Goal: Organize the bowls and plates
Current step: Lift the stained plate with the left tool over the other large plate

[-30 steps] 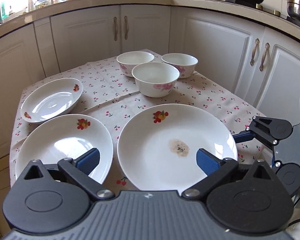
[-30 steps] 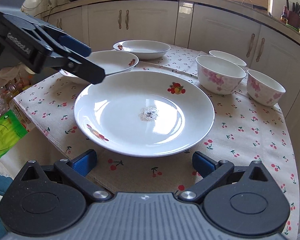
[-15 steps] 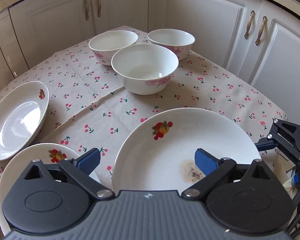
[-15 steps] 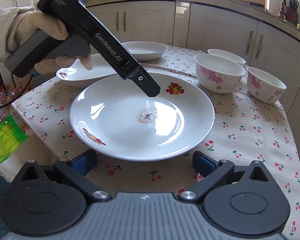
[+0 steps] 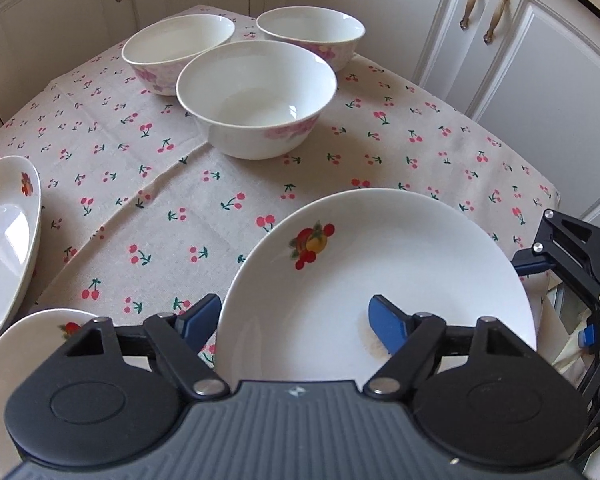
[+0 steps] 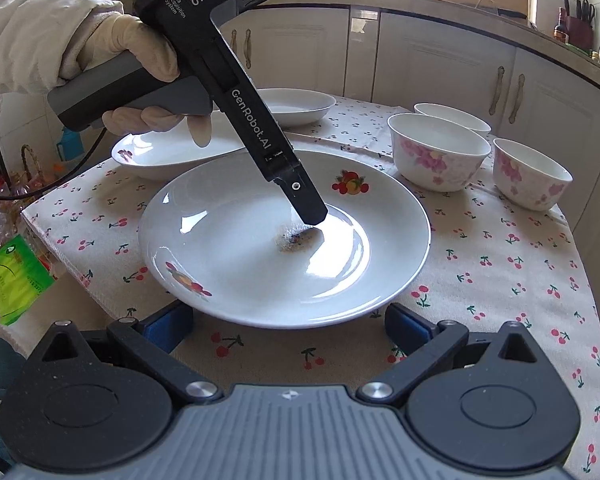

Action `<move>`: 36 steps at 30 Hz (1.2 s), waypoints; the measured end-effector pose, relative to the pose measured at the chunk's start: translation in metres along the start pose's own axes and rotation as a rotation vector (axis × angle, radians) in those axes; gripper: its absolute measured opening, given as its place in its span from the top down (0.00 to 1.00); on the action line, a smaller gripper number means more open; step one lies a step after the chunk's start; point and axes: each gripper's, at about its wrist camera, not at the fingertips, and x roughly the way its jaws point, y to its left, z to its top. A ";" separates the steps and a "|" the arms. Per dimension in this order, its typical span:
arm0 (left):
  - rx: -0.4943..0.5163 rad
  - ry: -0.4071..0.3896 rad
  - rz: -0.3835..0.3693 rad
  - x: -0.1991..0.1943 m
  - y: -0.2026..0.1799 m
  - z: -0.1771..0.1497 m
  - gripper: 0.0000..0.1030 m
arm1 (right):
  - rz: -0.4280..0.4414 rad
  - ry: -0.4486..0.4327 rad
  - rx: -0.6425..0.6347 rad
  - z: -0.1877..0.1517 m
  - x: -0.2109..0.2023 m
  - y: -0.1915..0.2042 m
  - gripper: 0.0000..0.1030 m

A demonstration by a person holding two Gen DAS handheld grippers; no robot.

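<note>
A large white plate with a fruit print and a brown stain lies on the cherry-print cloth. My left gripper points steeply down over its left rim. One blue pad sits outside the rim and the other inside on the plate, and the jaws are closing with a wide gap left. In the right wrist view its visible finger touches the plate at the stain. My right gripper is open at the plate's near edge, holding nothing. Three pink-flowered bowls stand at the far side.
Two more white plates lie left of the big one, an oval one and a round one. A gloved hand holds the left gripper. White cabinets surround the small table; a green packet lies below its edge.
My left gripper has moved forward and down over the big plate, and its jaws have narrowed around the plate's left rim. The right gripper has stayed still.
</note>
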 end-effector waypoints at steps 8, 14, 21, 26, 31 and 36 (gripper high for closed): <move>-0.003 0.020 -0.048 0.001 0.004 0.002 0.27 | 0.004 0.009 -0.013 0.003 0.003 0.001 0.00; 0.011 0.020 -0.060 0.000 0.003 0.001 0.27 | 0.000 0.019 -0.022 0.005 0.004 0.002 0.00; 0.021 0.018 -0.058 -0.001 0.002 0.001 0.28 | -0.003 0.041 -0.019 0.009 0.005 0.003 0.00; 0.020 0.014 -0.060 -0.001 0.002 0.000 0.28 | 0.000 0.050 -0.013 0.010 0.004 0.003 0.00; 0.014 0.002 -0.064 -0.006 0.001 0.000 0.28 | 0.003 0.052 -0.007 0.011 0.002 0.001 0.00; 0.013 -0.018 -0.067 -0.014 0.001 0.003 0.28 | -0.001 0.053 -0.017 0.015 0.000 0.000 0.00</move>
